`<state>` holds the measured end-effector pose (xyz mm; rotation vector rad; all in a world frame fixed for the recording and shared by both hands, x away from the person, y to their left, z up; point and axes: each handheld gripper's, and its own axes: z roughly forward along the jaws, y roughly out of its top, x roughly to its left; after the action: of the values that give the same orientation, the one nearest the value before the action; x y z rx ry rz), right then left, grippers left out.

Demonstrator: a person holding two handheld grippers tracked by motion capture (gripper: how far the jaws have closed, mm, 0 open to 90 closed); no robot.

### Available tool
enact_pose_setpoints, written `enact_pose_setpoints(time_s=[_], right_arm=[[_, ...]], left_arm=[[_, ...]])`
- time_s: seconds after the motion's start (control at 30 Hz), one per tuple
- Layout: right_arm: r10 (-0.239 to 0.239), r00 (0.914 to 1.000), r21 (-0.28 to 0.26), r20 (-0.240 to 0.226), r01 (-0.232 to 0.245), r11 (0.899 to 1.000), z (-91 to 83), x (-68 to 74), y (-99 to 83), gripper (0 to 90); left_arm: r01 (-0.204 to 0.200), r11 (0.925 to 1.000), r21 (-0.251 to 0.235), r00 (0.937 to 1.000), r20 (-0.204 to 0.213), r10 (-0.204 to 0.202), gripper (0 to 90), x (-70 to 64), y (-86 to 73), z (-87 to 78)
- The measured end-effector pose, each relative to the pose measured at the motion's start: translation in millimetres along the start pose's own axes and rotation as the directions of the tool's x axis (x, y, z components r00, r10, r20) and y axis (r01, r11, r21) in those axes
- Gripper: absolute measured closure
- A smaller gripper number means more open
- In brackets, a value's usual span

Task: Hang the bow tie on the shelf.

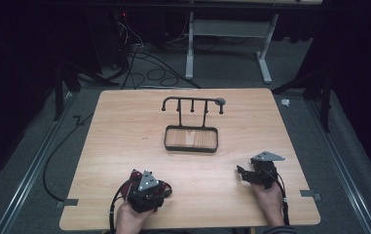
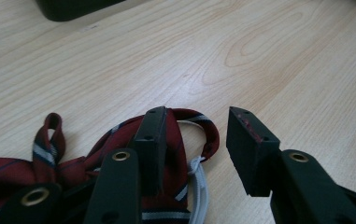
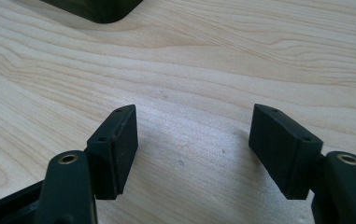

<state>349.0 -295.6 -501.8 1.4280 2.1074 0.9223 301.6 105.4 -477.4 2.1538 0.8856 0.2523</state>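
A dark red striped necktie [image 2: 40, 163] lies bunched on the wooden table [image 1: 124, 141] near its front left, with a white cord [image 2: 199, 186] running through it. My left gripper [image 2: 196, 140] hovers open right over the tie [image 1: 162, 187]; a loop of the fabric and the cord lie between and under its jaws, which are not closed on them. In the high view this gripper [image 1: 146, 187] covers most of the tie. My right gripper [image 3: 192, 140] is open over bare wood at the front right [image 1: 244, 173], with nothing between its jaws.
A black rack [image 1: 193, 105] with several hanging pegs stands on a black-rimmed tray base [image 1: 191, 148] at the table's middle back. Cables [image 1: 144, 68] and a white desk frame [image 1: 190, 44] are on the floor beyond the table.
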Motion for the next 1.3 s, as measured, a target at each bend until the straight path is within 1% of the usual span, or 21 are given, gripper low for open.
enact_pose_setpoints(time_s=[0.1,0.37,0.57,0.73,0.87,1.0,1.1,1.3], right_arm=[[0.003,1.0000,0.000,0.000,-0.003,1.000,0.0,0.1,0.0,33.9],[0.003,1.0000,0.000,0.000,-0.003,1.000,-0.1,0.0,0.0,34.0],[0.003,1.0000,0.000,-0.001,-0.003,1.000,-0.1,0.0,0.0,34.0],[0.003,1.0000,0.000,-0.001,-0.003,1.000,-0.1,-0.1,0.0,34.0],[0.003,1.0000,0.000,-0.001,-0.003,1.000,-0.1,0.0,0.0,34.0],[0.003,1.0000,0.000,-0.001,-0.003,1.000,-0.1,0.0,0.0,34.0],[0.003,1.0000,0.000,-0.002,-0.003,1.000,-0.1,-0.1,0.0,34.0],[0.003,1.0000,-0.002,-0.005,-0.003,1.000,-0.1,-0.5,0.0,33.9]], left_arm=[[-0.004,0.9999,0.010,1.0000,0.006,0.004,59.6,-1.3,0.4,4.6],[-0.024,0.9989,0.039,0.9995,0.021,0.023,67.7,-5.4,-0.6,14.6],[-0.040,0.9971,0.065,0.9991,0.020,0.038,70.4,-7.3,-1.0,19.9],[-0.054,0.9954,0.079,0.9985,0.013,0.053,75.4,-8.3,-0.7,22.6],[-0.059,0.9950,0.080,0.9982,0.013,0.058,81.3,-7.8,-0.2,23.5],[-0.075,0.9935,0.086,0.9972,0.013,0.074,86.9,-8.4,1.1,23.8],[-0.078,0.9937,0.080,0.9968,0.023,0.076,87.7,-8.5,2.8,22.6],[-0.066,0.9964,0.053,0.9969,0.045,0.064,87.9,-7.6,10.1,14.0]])
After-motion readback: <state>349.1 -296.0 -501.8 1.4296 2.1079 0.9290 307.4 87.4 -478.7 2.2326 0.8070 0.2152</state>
